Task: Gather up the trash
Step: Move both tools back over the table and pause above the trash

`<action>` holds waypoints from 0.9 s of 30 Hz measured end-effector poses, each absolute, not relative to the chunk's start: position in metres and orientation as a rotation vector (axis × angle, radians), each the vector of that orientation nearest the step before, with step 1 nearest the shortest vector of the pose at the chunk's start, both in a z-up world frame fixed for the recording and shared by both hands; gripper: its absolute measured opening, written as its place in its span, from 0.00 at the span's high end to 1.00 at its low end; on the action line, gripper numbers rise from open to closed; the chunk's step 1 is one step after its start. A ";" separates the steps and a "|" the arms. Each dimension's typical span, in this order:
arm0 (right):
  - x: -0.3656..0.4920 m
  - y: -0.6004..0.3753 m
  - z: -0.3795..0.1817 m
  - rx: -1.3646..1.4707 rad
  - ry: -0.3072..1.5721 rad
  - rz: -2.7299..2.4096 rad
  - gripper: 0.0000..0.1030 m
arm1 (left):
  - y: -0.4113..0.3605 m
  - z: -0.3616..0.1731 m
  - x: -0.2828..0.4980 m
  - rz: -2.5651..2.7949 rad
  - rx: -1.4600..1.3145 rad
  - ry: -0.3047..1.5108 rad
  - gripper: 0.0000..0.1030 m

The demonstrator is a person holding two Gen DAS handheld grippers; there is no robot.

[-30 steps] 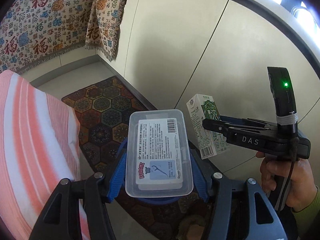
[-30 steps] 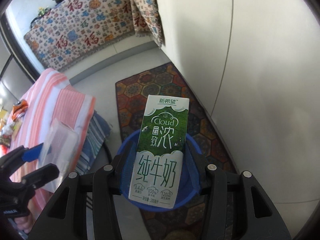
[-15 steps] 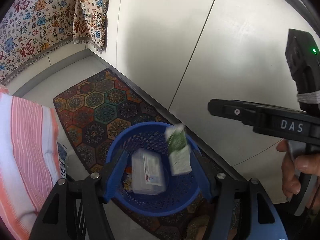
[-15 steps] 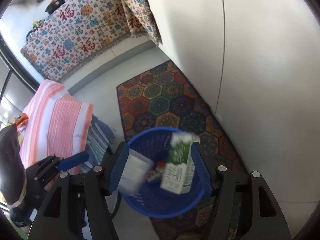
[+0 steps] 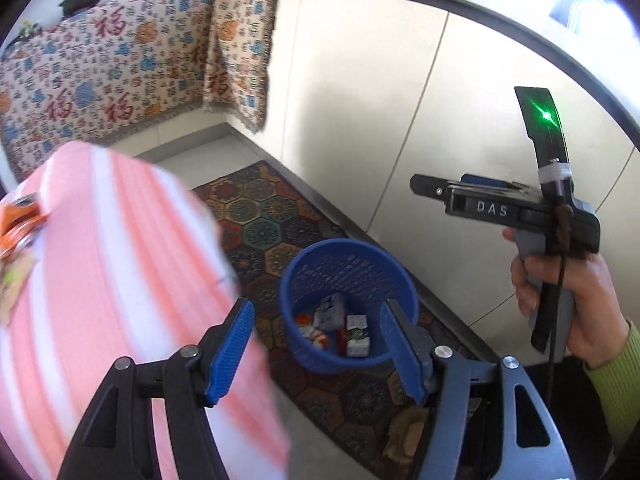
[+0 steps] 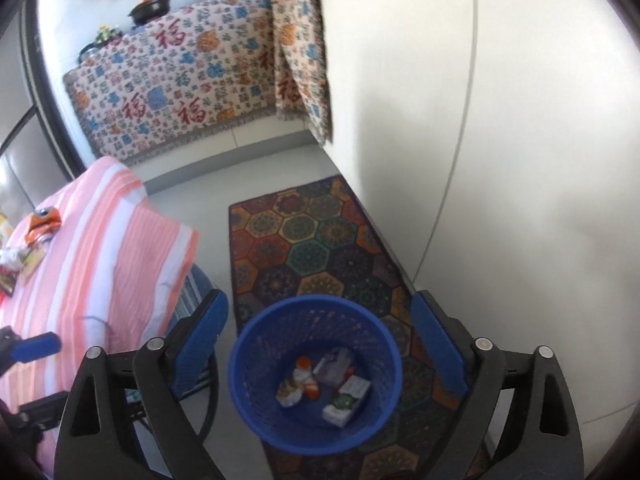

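Observation:
A blue mesh waste basket (image 6: 248,364) stands on the patterned rug; it also shows in the left wrist view (image 5: 292,280). Inside lie the green-and-white milk carton (image 6: 346,398), the clear plastic box (image 6: 334,366) and other scraps; the carton (image 5: 357,336) and box (image 5: 330,311) also show in the left wrist view. My left gripper (image 5: 320,354) is open and empty above the basket. My right gripper (image 6: 322,346) is open and empty above it too, and shows from the side in the left wrist view (image 5: 424,186).
A table with a pink striped cloth (image 6: 100,240) stands left, with an orange wrapper (image 6: 42,224) and more litter (image 6: 16,264) on it. The rug (image 6: 312,240) runs along a white cabinet wall (image 6: 480,120). A patterned cloth (image 6: 180,80) covers the far counter.
A second ago each gripper held its item over the basket: left the plastic box, right the milk carton. Both opened, the items fell into the basket, and both grippers have risen.

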State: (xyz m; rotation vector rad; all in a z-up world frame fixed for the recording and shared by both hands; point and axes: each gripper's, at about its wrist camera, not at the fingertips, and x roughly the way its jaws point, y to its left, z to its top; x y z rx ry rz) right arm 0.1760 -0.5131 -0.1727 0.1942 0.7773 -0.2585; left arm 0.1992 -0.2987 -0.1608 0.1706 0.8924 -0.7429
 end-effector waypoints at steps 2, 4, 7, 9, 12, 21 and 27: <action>0.180 -0.490 -0.168 0.149 0.763 -0.228 0.05 | -0.264 -0.158 0.190 -0.690 0.176 0.889 0.35; 0.185 -0.461 -0.164 0.097 0.759 -0.197 0.05 | -0.225 -0.158 0.183 -0.615 0.177 0.891 0.35; 0.189 -0.405 -0.158 0.064 0.762 -0.107 0.05 | -0.169 -0.163 0.177 -0.498 0.182 0.893 0.35; 0.191 -0.362 -0.154 0.071 0.775 -0.015 0.04 | -0.130 -0.167 0.175 -0.419 0.185 0.890 0.35; 0.198 -0.292 -0.153 0.048 0.812 0.125 0.04 | -0.078 -0.176 0.181 -0.308 0.173 0.903 0.35; 0.255 -0.170 -0.179 -0.002 0.900 0.214 0.04 | 0.038 -0.194 0.206 -0.142 0.098 0.905 0.34; 0.264 -0.149 -0.197 -0.028 0.931 0.168 0.03 | 0.065 -0.199 0.223 -0.157 0.029 0.910 0.26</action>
